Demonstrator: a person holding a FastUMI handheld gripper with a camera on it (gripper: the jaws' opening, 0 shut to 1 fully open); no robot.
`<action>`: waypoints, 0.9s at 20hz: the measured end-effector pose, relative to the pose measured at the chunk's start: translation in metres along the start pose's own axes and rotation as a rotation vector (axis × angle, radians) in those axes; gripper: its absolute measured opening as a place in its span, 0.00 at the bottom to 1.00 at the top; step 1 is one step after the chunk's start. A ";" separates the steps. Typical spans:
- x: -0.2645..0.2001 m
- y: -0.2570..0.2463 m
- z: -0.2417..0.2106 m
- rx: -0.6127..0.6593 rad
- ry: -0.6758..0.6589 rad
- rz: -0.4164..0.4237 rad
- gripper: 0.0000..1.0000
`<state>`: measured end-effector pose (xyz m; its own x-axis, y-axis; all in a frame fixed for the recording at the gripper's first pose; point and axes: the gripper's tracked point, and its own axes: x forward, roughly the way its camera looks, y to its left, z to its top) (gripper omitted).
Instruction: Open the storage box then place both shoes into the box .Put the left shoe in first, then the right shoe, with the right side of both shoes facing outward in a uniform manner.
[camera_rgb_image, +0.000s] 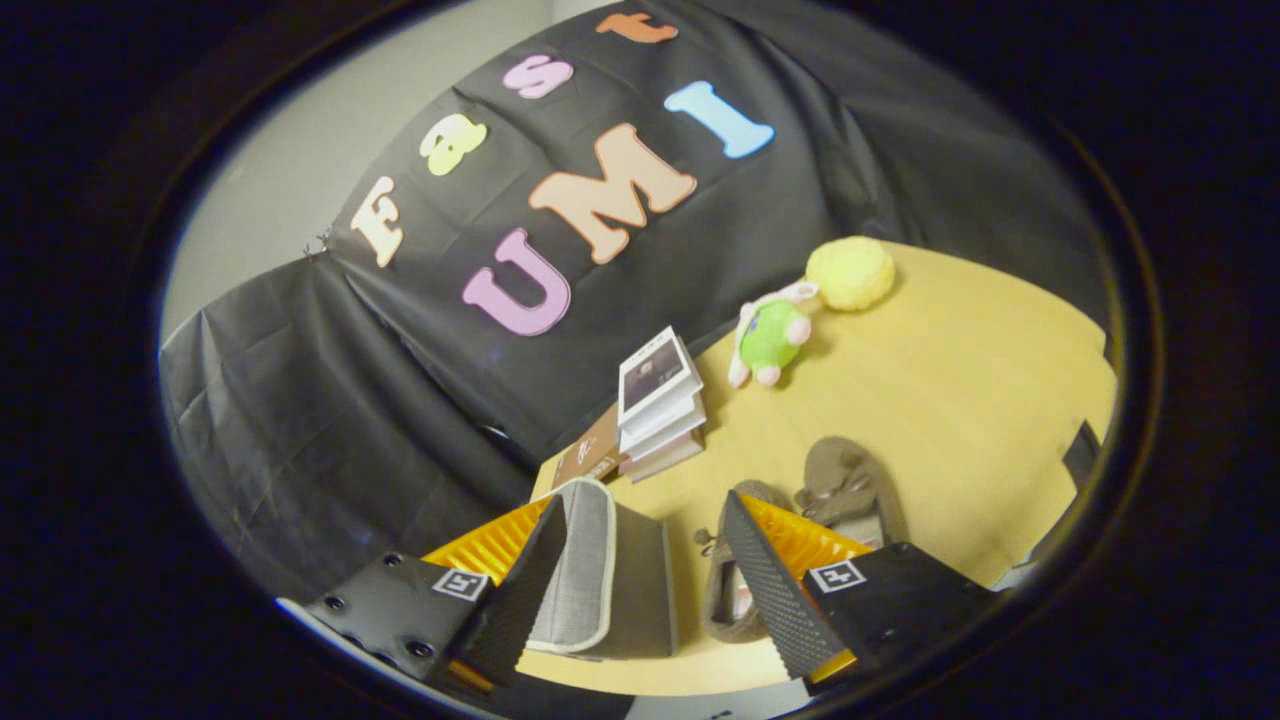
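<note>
A grey fabric storage box (625, 590) with a pale-trimmed flap stands on the wooden table (960, 380), between my fingers and close against the left finger (520, 590). My gripper (645, 505) is open, and its right finger (770, 590) stays clear of the box. Two brown slipper-like shoes lie side by side to the right of the box. The nearer shoe (722, 600) is partly hidden behind my right finger. The other shoe (850, 485) lies just beyond that finger. I cannot tell whether the box's flap is open or closed.
A stack of books (660, 400) sits beyond the box at the table's edge by the black cloth wall. Farther back lie a green plush toy (770, 335) and a fluffy yellow ball (850, 272). Bare tabletop stretches to the right of the shoes.
</note>
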<state>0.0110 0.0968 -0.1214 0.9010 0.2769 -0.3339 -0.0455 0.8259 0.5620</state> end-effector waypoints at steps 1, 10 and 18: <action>0.006 0.002 -0.008 0.036 0.029 0.010 1.00; 0.034 0.018 -0.096 0.294 0.285 0.080 0.99; 0.041 0.031 -0.145 0.355 0.443 0.110 0.98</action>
<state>-0.0161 0.2047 -0.2272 0.6290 0.5943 -0.5011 0.0876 0.5863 0.8054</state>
